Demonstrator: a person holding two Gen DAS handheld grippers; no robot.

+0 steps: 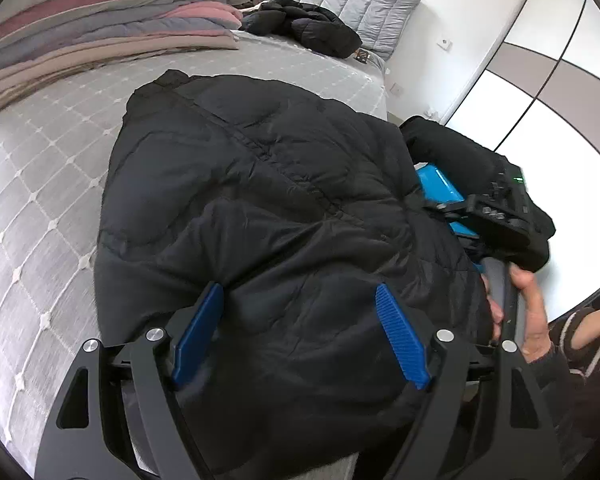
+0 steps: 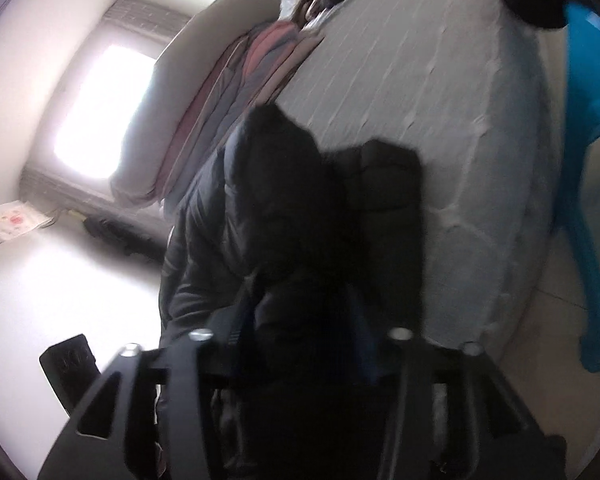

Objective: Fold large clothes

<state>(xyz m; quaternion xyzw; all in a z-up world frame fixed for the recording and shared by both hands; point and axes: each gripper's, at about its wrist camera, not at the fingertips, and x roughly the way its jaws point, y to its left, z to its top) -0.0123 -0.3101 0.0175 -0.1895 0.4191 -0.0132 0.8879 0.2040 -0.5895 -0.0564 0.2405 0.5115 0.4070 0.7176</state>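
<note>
Grey quilted bed (image 1: 40, 184) covered by black puffer jacket (image 1: 260, 208), left claw (image 1: 300, 336) spread wide over its hem, right claw (image 2: 300, 320) blurred, grip cannot be told, folded blankets (image 1: 100, 28) stacked behind.

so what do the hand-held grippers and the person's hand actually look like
The left hand-held gripper has black metal arms with silver bolts and ribbed blue finger pads. The right hand-held gripper looks the same, though blurred. The bare right hand shows a dark sleeve.

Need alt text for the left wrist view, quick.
The left hand-held gripper, blue fingers spread open, hovers over a black quilted puffer jacket on a grey diamond-stitched mattress. Folded pink and grey blankets are stacked behind it.
</note>
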